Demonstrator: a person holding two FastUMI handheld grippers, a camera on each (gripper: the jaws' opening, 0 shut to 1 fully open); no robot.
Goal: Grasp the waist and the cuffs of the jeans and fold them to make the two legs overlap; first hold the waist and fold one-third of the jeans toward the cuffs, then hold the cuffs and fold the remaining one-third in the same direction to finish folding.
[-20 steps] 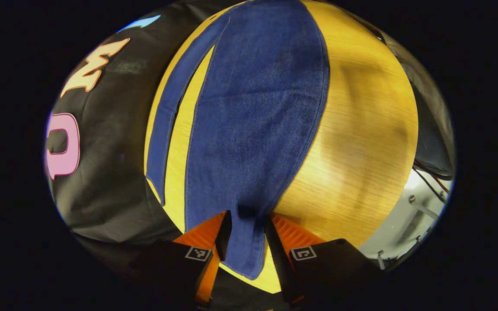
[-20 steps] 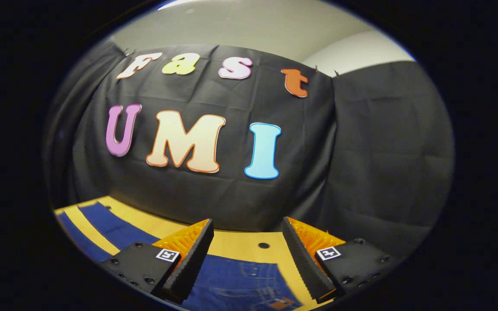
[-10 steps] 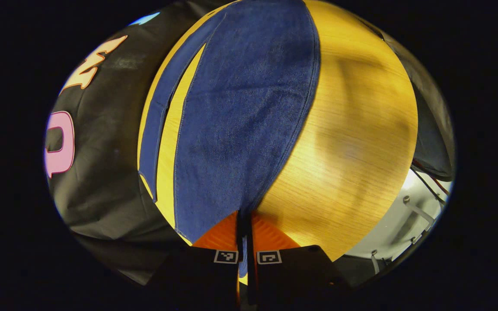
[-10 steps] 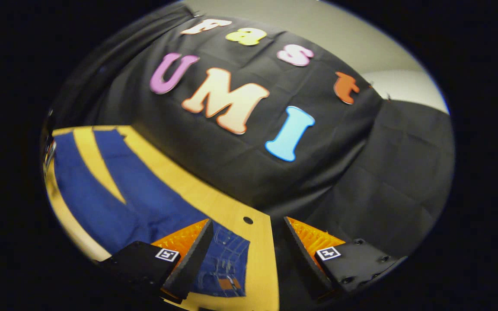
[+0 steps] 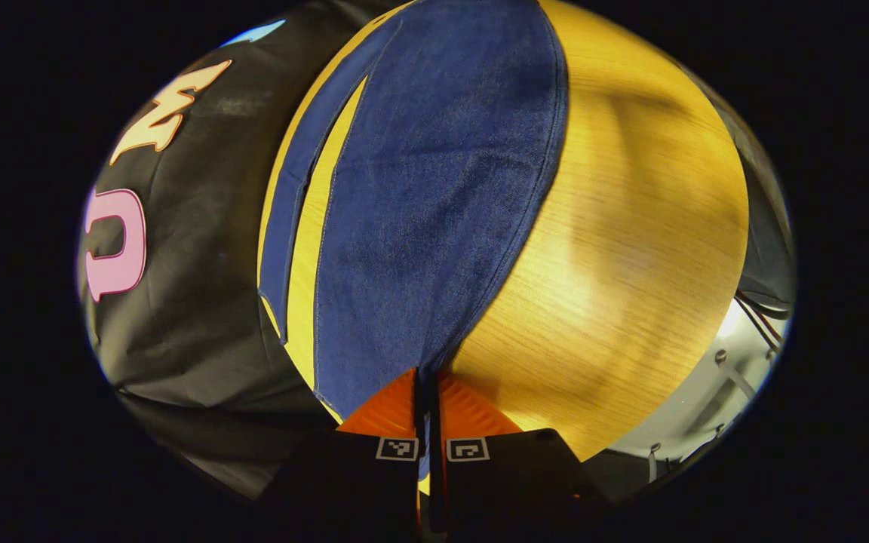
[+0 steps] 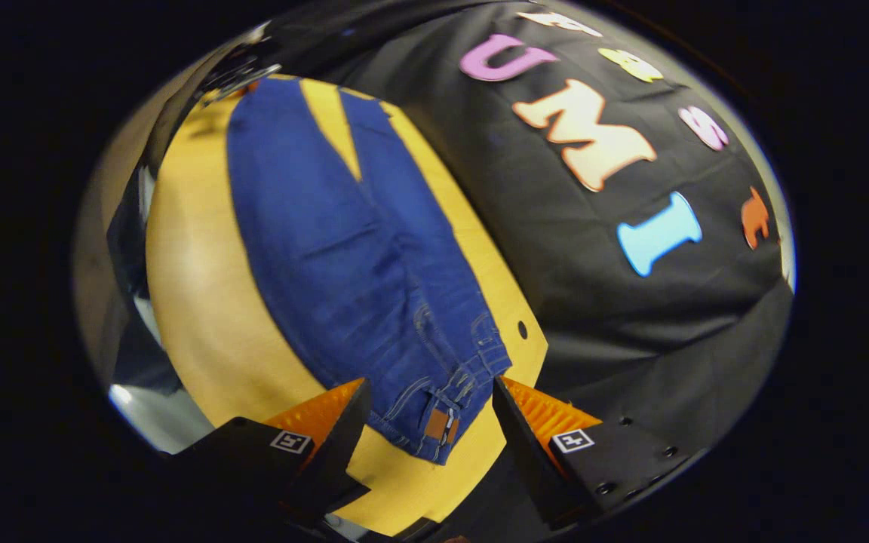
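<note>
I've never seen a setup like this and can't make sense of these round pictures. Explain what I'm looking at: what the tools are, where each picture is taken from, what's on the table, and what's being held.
There is no robot here. A person holds a two-finger gripper in each hand, and a fisheye camera rides on each one, looking forward along its fingers, which is why both pictures look round and bent.

The left gripper view looks along the left gripper. Its fingers are closed together on the near end of one leg of the jeans, at the cuff. The jeans lie spread flat on a wooden table, the two legs apart with a strip of table between them.

The right gripper view looks along the right gripper. Its fingers stand open above the waist of the jeans, holding nothing. A black cloth wall stands behind the table.
</note>
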